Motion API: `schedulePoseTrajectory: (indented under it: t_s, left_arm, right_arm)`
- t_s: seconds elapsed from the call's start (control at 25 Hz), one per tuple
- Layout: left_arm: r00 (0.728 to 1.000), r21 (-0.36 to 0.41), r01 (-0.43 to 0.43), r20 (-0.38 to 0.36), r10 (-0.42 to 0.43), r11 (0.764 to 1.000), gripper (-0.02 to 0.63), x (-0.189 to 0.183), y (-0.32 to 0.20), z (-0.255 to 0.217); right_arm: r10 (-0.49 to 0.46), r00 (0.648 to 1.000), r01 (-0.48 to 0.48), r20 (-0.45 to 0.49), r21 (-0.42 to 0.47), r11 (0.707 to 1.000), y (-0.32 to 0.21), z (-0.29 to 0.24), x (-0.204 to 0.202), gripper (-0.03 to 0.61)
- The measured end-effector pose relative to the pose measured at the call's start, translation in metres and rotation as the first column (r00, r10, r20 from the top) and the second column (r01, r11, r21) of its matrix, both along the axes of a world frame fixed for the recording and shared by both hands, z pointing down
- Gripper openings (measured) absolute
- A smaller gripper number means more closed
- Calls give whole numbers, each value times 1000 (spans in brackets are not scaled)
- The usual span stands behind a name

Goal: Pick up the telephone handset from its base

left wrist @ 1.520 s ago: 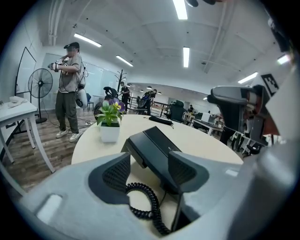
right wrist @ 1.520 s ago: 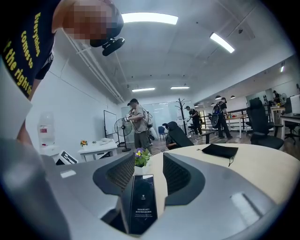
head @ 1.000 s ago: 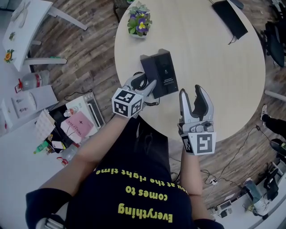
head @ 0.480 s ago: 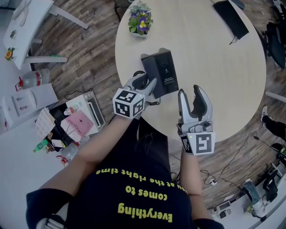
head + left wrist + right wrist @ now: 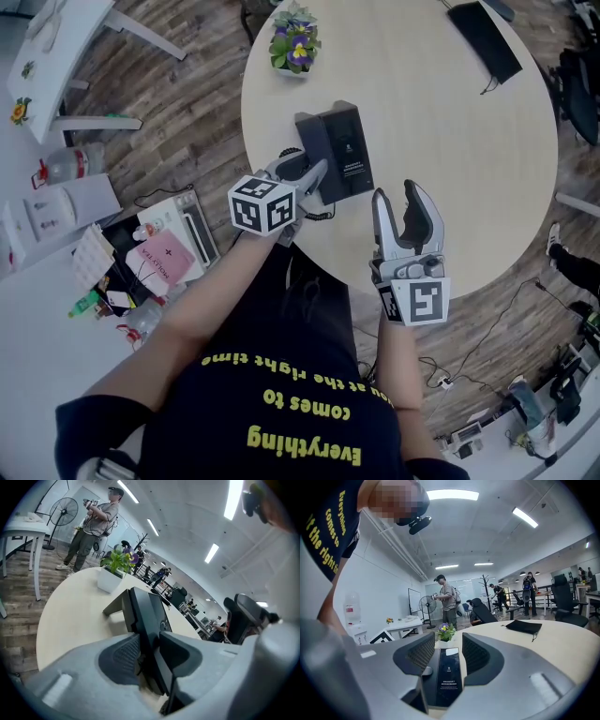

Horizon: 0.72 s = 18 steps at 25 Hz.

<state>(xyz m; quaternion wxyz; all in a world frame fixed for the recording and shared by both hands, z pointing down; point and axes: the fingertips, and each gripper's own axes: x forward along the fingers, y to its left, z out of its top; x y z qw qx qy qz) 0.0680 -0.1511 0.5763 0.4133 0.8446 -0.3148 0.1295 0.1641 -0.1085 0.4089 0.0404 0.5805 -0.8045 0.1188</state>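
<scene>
A black telephone base (image 5: 349,155) lies on the round pale table (image 5: 450,141), with its handset (image 5: 312,142) along its left side. My left gripper (image 5: 306,174) reaches the handset's near end. In the left gripper view its jaws have just been closing, and both pads press on the black handset (image 5: 142,618) between them; the left gripper (image 5: 150,645) is shut on it. My right gripper (image 5: 396,195) hovers to the right of the phone, open and with nothing held. In the right gripper view the phone (image 5: 449,677) lies ahead between the parted jaws of the right gripper (image 5: 446,644).
A potted flower (image 5: 293,45) stands at the table's far left edge and a black pouch (image 5: 483,37) at the far right. The coiled cord (image 5: 317,215) hangs at the near table edge. Boxes and bottles (image 5: 159,253) crowd the floor at left. People stand far off.
The left gripper has rolled about its own axis, its marker cube turned, and its jaws have narrowed onto the handset. The right gripper has stayed where it was.
</scene>
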Motion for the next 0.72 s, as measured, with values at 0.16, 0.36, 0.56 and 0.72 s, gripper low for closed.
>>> schedulePoseTrajectory:
  t_s: [0.16,0.36,0.56,0.72]
  left_arm:
    - [1000,14,3,5,-3,1000,129,-1,0,-2]
    - [1000,-8,14,-28,-14,1000,107,-4,1,-5]
    - [999,-39,30,-44,-32,999,101,-4,1,-5]
    - [999,-9,5,-53,-5,1000,94,-2,4,-13]
  right_arm:
    - [3,1000,-3,1,5,1000,-1,-1,1,193]
    - [0,1000,-1,30,29,1000,-4,-8,-2,192]
    - [6,1000,-6,12,19,1000,-1,-6,0,192]
    - [8,1000,-8,17,22,1000,-1,-7,0,192]
